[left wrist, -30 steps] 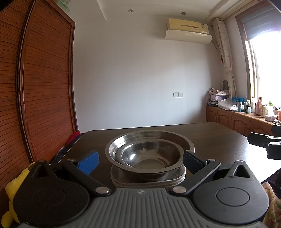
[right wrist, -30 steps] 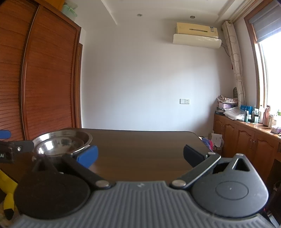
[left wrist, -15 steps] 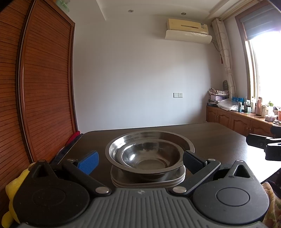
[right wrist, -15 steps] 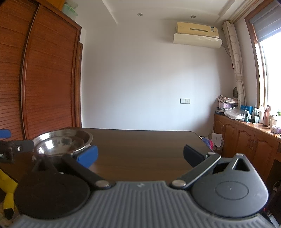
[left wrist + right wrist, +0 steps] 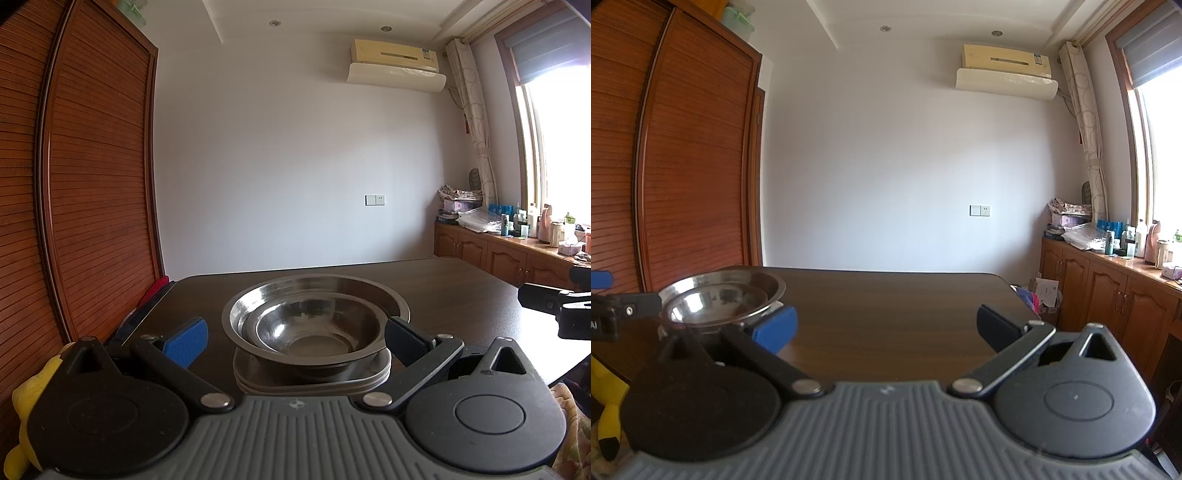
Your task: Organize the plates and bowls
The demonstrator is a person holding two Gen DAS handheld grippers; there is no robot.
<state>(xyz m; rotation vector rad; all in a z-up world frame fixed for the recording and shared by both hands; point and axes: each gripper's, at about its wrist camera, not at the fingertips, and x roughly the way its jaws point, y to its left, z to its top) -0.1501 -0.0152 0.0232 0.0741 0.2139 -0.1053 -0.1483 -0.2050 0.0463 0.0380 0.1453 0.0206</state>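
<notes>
A small steel bowl (image 5: 310, 326) sits nested inside a wide steel bowl (image 5: 384, 299), which rests on a stack of steel plates (image 5: 332, 382) on the dark wooden table (image 5: 461, 291). My left gripper (image 5: 295, 338) is open and empty, its fingers on either side of the stack's near edge. The nested bowls also show in the right wrist view (image 5: 720, 299) at far left. My right gripper (image 5: 886, 328) is open and empty over bare table, to the right of the stack.
A wooden slatted wardrobe (image 5: 74, 184) lines the left side. A yellow plush toy (image 5: 26, 398) lies at the near left. Wooden cabinets (image 5: 1108, 291) with bottles stand at the right under the window. The table's right edge is near my right gripper.
Hardly anything has moved. The right gripper, seen at the right edge of the left wrist view, has shifted slightly left.
</notes>
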